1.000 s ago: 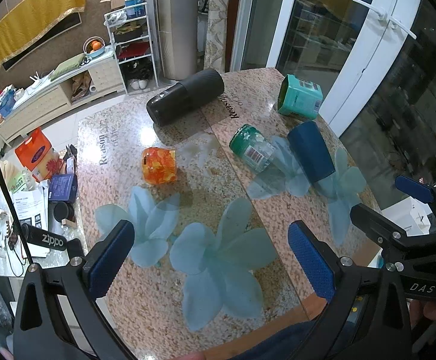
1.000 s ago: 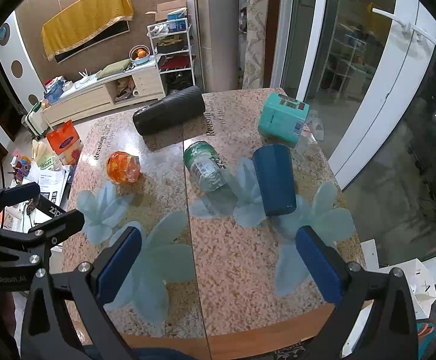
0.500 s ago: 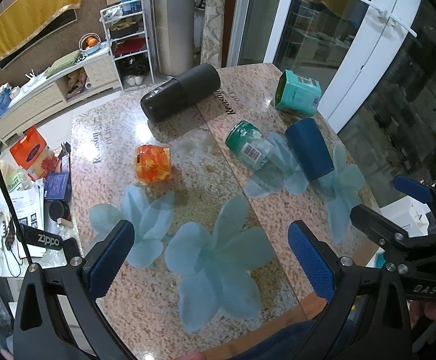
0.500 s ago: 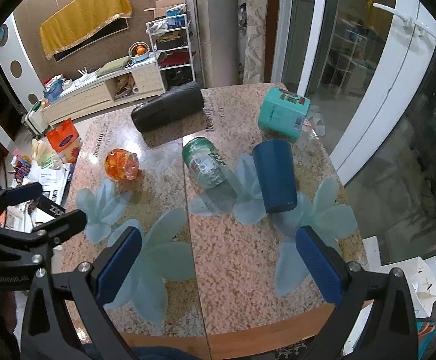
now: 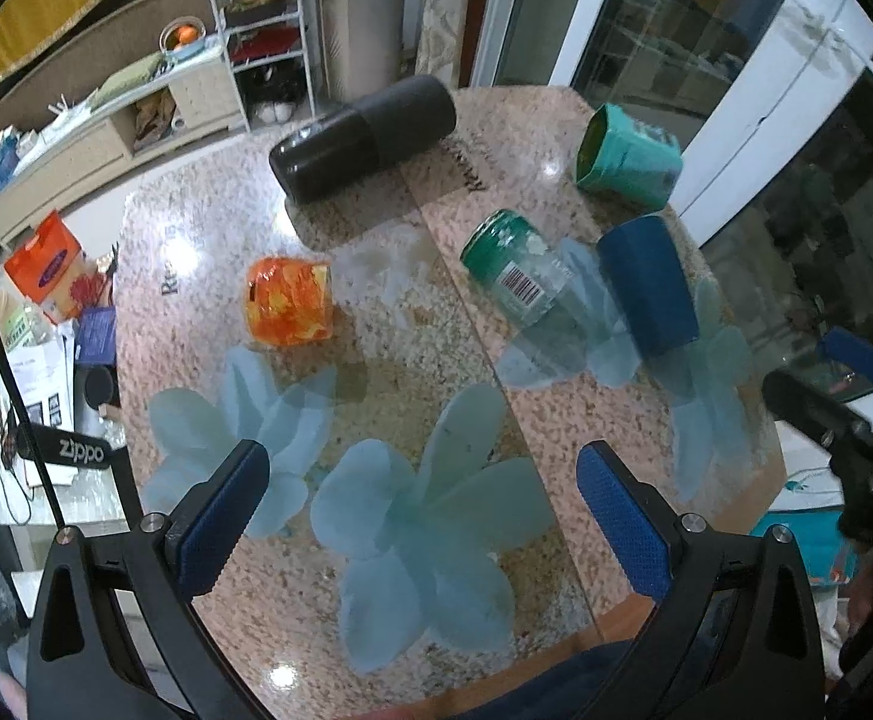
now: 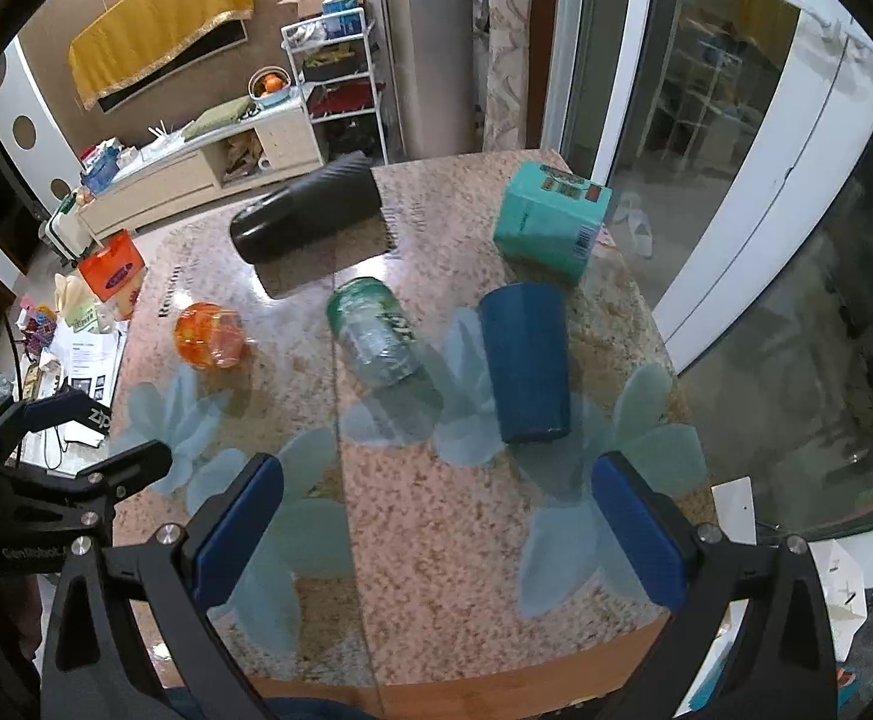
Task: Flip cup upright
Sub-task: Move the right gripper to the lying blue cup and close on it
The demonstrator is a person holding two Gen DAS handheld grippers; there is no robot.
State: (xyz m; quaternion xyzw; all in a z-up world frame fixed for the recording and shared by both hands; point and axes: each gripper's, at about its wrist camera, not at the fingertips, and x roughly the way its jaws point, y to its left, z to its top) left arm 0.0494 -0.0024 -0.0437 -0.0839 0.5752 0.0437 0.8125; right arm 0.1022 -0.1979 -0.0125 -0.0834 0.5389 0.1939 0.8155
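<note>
A dark blue cup (image 6: 526, 360) lies on its side on the granite table (image 6: 436, 570), right of centre; it also shows in the left wrist view (image 5: 646, 288). My right gripper (image 6: 436, 534) is open and empty, hovering above the table's near edge, with the cup ahead between its fingers. My left gripper (image 5: 421, 528) is open and empty above the near middle of the table, the cup ahead to its right.
A green bottle (image 6: 376, 336) lies beside the cup on its left. A black cylinder (image 6: 307, 216) lies at the back, a teal box (image 6: 550, 222) at back right, an orange jar (image 6: 208, 336) at left. Glass doors stand to the right.
Both grippers have drifted slightly; the table objects shift a little in view. Nothing on the table has moved and both grippers stay open.
</note>
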